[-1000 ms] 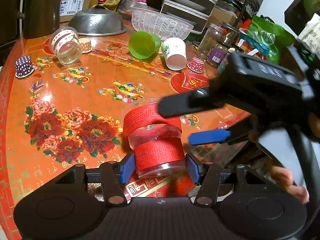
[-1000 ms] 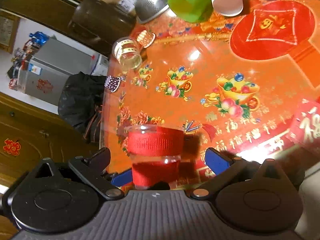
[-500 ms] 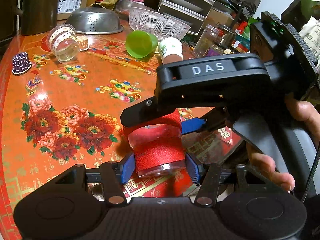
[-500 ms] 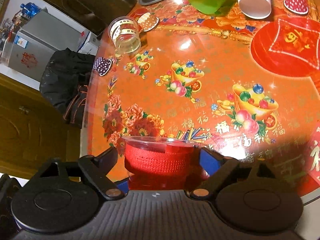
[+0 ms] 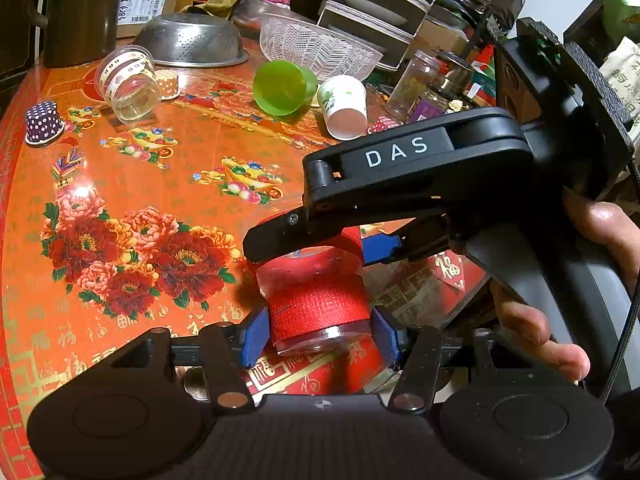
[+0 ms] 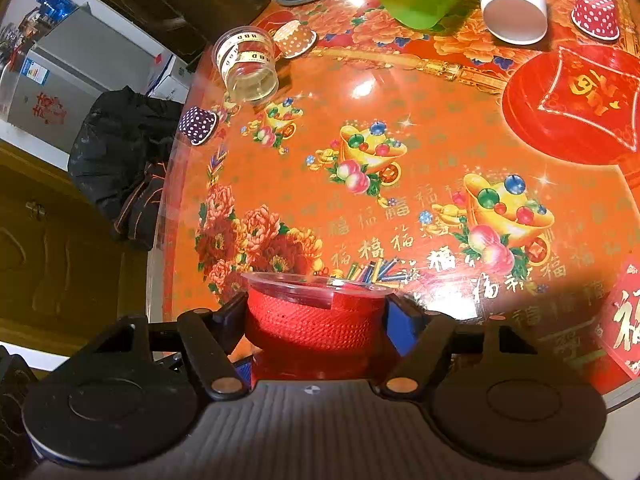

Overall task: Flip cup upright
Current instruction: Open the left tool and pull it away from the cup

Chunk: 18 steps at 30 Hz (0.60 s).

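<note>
My 2 grippers clamp the red-wrapped cup [image 5: 318,300]: left gripper [image 5: 320,334] near its base, right gripper [image 6: 316,320] near its rim.

The left gripper [image 5: 320,332] has its blue pads on either side of a clear cup with red bands [image 5: 318,304] lying over the floral surface [image 5: 120,184]. The right gripper [image 5: 316,240], marked DAS, closes on the cup's far end.

"DAS" on the right tongs [image 5: 320,248]; "4283" on the cardboard box [image 5: 140,4].
</note>
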Motion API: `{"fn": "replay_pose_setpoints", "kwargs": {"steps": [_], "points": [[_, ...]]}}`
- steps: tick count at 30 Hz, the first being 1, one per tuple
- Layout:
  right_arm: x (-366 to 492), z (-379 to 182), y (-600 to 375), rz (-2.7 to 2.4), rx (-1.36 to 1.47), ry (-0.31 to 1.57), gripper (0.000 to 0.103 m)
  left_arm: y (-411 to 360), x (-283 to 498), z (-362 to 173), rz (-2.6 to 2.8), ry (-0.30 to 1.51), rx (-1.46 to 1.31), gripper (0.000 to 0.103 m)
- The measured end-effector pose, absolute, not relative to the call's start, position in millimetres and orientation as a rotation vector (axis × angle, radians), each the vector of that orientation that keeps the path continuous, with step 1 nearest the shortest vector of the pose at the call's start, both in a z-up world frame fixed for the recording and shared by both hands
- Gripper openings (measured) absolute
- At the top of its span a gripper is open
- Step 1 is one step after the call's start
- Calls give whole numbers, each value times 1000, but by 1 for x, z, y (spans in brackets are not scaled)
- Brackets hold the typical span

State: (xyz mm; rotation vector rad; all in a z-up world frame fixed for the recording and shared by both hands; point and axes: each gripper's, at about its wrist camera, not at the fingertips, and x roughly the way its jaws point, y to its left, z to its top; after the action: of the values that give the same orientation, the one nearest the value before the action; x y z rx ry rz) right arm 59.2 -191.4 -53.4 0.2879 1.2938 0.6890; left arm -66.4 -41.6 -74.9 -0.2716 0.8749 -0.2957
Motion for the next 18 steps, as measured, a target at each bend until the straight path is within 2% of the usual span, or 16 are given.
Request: {"fn": "replay_pose_setpoints", "kwargs": {"steps": [7,11,18], "points": [[60,-54,-192,694,292,1295,70,-42,-67,-75,-287,870,-261,63],[61,-55,-193,692,301,1296,70,-40,-70,-76,-308,863,-273,91],[62,-56,-197,693,318,1294,70,-30,-93,-76,-349,849,-205,96]]}}
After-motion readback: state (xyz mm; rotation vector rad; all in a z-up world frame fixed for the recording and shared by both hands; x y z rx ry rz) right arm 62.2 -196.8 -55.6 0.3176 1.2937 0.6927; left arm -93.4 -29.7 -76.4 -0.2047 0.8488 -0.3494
